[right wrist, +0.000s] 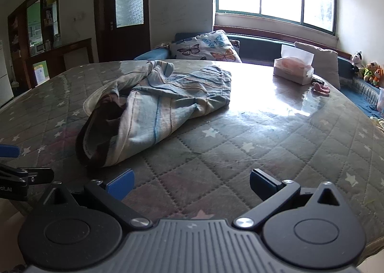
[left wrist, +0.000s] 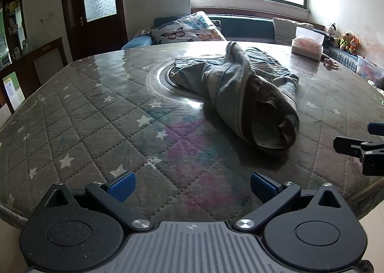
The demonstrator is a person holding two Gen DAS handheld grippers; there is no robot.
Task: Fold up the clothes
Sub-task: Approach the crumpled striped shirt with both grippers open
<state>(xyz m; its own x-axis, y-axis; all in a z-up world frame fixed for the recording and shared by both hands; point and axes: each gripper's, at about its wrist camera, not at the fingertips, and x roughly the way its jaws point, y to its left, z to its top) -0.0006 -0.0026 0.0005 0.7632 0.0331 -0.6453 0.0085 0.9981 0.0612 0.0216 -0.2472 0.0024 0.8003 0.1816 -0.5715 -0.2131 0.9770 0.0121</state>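
A crumpled striped garment (left wrist: 242,88), pale blue and beige with a brown inside, lies in a heap on the round table (left wrist: 84,124). In the right wrist view the garment (right wrist: 156,102) lies ahead and to the left. My left gripper (left wrist: 192,186) is open and empty, low over the table's near edge, short of the garment. My right gripper (right wrist: 190,185) is open and empty too, near the table edge, with the garment's near end just left of it. The right gripper's edge shows at the far right of the left wrist view (left wrist: 360,150).
The table has a quilted star-patterned cover under clear plastic (right wrist: 264,153). A tissue box (right wrist: 294,69) and a small pink item (right wrist: 320,88) sit at the far right. A butterfly pillow (right wrist: 206,46) and bench lie behind, soft toys (right wrist: 369,71) at right.
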